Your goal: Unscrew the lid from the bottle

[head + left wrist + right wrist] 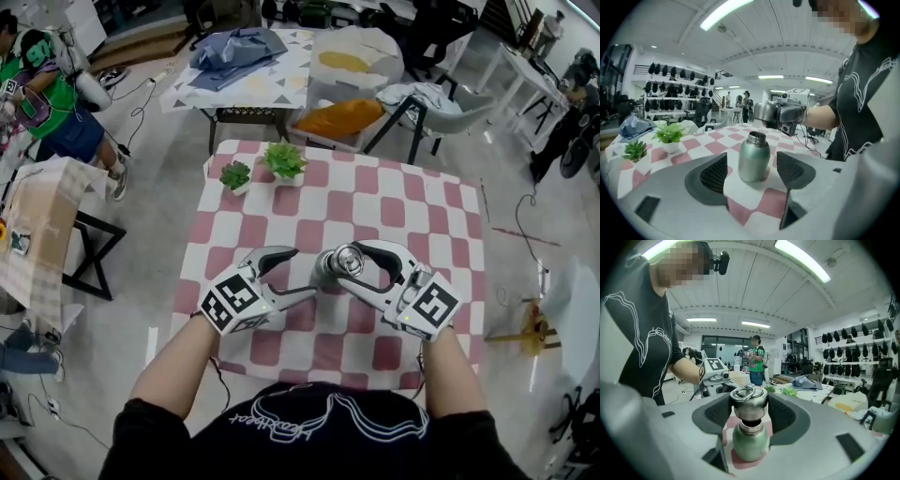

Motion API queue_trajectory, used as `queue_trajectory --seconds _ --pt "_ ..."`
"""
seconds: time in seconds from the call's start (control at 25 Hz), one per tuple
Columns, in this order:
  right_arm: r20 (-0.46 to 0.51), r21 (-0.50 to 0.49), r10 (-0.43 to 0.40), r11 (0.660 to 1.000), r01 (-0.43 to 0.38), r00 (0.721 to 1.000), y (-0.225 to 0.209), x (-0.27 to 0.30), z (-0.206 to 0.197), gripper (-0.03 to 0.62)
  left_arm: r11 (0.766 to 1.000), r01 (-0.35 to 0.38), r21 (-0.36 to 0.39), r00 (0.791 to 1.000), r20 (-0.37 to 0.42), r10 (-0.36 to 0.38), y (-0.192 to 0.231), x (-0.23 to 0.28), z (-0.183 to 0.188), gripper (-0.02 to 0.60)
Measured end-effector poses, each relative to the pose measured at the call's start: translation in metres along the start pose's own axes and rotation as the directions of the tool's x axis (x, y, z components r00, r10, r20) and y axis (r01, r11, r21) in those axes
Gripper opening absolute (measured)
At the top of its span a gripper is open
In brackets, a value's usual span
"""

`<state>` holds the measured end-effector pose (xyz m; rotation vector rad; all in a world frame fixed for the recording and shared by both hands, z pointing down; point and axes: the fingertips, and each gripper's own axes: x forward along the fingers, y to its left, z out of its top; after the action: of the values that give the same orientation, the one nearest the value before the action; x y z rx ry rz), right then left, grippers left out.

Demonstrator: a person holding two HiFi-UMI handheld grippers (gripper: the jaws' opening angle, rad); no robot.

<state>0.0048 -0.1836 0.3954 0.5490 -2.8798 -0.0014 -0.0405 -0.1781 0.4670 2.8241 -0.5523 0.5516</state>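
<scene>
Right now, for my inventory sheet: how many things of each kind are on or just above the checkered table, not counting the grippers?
Potted plants: 2
Bottle: 1
Lid: 1
Total: 4

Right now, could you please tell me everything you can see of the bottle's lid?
The lid is a round cap of silvery metal with a ring lying on its flat top. It is off the bottle, upright, clamped at its sides by the right gripper, and held just above the green bottle's open neck. Nothing else touches it.
</scene>
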Motion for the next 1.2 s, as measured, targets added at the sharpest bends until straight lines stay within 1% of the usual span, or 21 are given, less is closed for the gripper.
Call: queue_trajectory --seconds 0.08,0.12,0.2,0.24,0.28,0.36,0.4,0.48,0.56,0.64,0.84,1.0,1.08,1.2 --pt "0.015 0.019 -0.036 0.999 0.035 0.999 0.005 -0.007 0.009 0.245 0.997 -0.051 -0.052 0.996 0.076 0.055 -0.004 -0.016 0.020 0.326" --pt "0.027 0.033 -0.052 0.998 0.051 0.998 0.008 -0.011 0.014 0.245 0.994 -0.083 -0.075 0.989 0.112 0.091 -0.006 -0.024 0.030 0.296" --pt "0.056 0.057 -0.081 0.995 0.077 0.995 0.013 -0.019 0.023 0.245 0.981 -0.152 -0.125 0.969 0.175 0.172 -0.008 -0.038 0.048 0.180" --pt "0.068 0.065 -0.096 0.994 0.091 0.993 0.016 -0.024 0.028 0.245 0.972 -0.175 -0.156 0.958 0.202 0.205 -0.011 -0.044 0.055 0.136" --pt "0.079 0.071 -0.112 0.992 0.106 0.991 0.018 -0.029 0.032 0.245 0.964 -0.186 -0.192 0.947 0.226 0.227 -0.017 -0.048 0.062 0.102" --pt "0.099 0.083 -0.145 0.987 0.137 0.984 0.024 -0.042 0.042 0.245 0.949 -0.183 -0.258 0.931 0.264 0.252 -0.034 -0.052 0.075 0.035" --pt "0.111 0.094 -0.161 0.984 0.151 0.981 0.026 -0.050 0.047 0.245 0.942 -0.185 -0.280 0.925 0.275 0.263 -0.044 -0.053 0.082 0.024" --pt "0.128 0.118 -0.190 0.977 0.175 0.973 0.030 -0.066 0.055 0.245 0.931 -0.206 -0.301 0.914 0.279 0.293 -0.063 -0.051 0.093 0.008" --pt "0.137 0.138 -0.212 0.971 0.194 0.968 0.032 -0.081 0.060 0.245 0.925 -0.228 -0.304 0.907 0.278 0.315 -0.080 -0.047 0.104 0.006" --pt "0.146 0.158 -0.229 0.966 0.206 0.962 0.037 -0.096 0.064 0.244 0.922 -0.229 -0.312 0.899 0.294 0.323 -0.098 -0.049 0.115 0.006" --pt "0.162 0.201 -0.250 0.955 0.217 0.954 0.058 -0.138 0.073 0.244 0.899 -0.236 -0.368 0.880 0.311 0.359 -0.132 -0.056 0.126 0.006" --pt "0.194 0.242 -0.263 0.946 0.214 0.945 0.067 -0.159 0.081 0.244 0.912 -0.258 -0.319 0.876 0.319 0.360 -0.156 -0.056 0.140 0.006" --pt "0.194 0.229 -0.258 0.950 0.213 0.946 0.074 -0.162 0.082 0.244 0.914 -0.265 -0.306 0.875 0.323 0.361 -0.166 -0.057 0.144 0.006" --pt "0.201 0.210 -0.240 0.958 0.197 0.950 0.084 -0.163 0.083 0.244 0.912 -0.275 -0.306 0.868 0.330 0.372 -0.174 -0.061 0.145 0.006"
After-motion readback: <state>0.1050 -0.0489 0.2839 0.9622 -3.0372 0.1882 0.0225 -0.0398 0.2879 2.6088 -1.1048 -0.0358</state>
